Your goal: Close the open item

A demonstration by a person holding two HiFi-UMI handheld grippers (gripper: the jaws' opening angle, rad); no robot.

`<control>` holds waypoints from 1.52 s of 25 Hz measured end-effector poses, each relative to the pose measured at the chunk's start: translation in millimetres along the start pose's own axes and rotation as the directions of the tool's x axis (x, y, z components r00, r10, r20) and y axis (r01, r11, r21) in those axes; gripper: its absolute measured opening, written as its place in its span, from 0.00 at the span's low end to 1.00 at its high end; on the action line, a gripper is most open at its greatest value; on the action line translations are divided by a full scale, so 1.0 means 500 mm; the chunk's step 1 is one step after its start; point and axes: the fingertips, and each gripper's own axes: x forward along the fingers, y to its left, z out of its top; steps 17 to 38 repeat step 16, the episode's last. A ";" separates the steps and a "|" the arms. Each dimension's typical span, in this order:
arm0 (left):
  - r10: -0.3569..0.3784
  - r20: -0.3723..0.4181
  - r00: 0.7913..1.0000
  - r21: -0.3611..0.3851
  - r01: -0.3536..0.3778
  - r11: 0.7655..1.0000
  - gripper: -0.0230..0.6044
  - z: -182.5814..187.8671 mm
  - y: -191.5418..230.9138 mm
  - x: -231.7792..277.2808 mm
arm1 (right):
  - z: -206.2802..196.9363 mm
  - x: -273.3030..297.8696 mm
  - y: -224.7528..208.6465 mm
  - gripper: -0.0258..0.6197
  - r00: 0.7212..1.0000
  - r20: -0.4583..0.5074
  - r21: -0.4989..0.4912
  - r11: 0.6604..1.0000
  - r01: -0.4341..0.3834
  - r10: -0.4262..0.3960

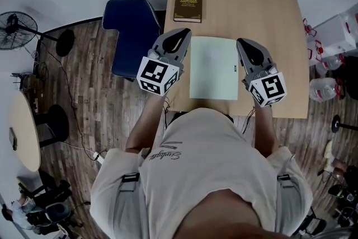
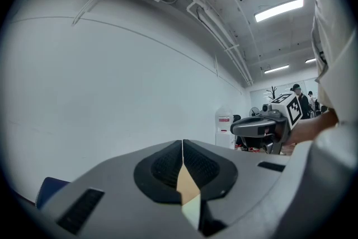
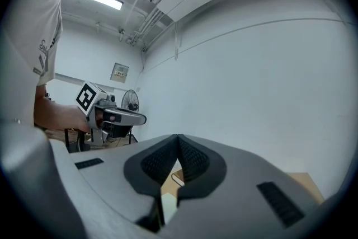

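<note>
A pale green book (image 1: 213, 68) lies flat with its cover down in the middle of the wooden table (image 1: 268, 14). My left gripper (image 1: 184, 34) hovers beside its left edge, jaws together with nothing between them. My right gripper (image 1: 241, 42) hovers beside its right edge, also shut and empty. In the left gripper view the jaws (image 2: 183, 143) meet at the tips, with a sliver of table and green cover (image 2: 192, 211) below; the right gripper (image 2: 263, 127) shows opposite. The right gripper view shows its jaws (image 3: 178, 137) closed and the left gripper (image 3: 114, 117) across from it.
A brown book with gold print (image 1: 188, 5) lies at the table's far left. A blue chair (image 1: 130, 31) stands left of the table. Water bottles (image 1: 330, 59) crowd the floor at the right. A fan (image 1: 17, 28) and a round table (image 1: 22, 131) stand far left.
</note>
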 end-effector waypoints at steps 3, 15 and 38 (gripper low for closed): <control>0.007 0.000 1.000 -0.004 -0.007 1.000 0.06 -0.001 0.003 -0.005 | -0.001 0.000 -0.002 0.03 1.000 0.009 0.021 1.000 0.000 0.000; 0.007 -0.003 1.000 -0.007 -0.007 1.000 0.06 0.001 -0.008 -0.013 | -0.009 -0.010 -0.004 0.03 1.000 0.008 0.018 1.000 0.004 -0.004; 0.008 -0.002 1.000 -0.007 -0.008 1.000 0.06 0.000 -0.009 -0.012 | -0.010 -0.011 -0.005 0.03 1.000 0.008 0.019 1.000 0.005 -0.005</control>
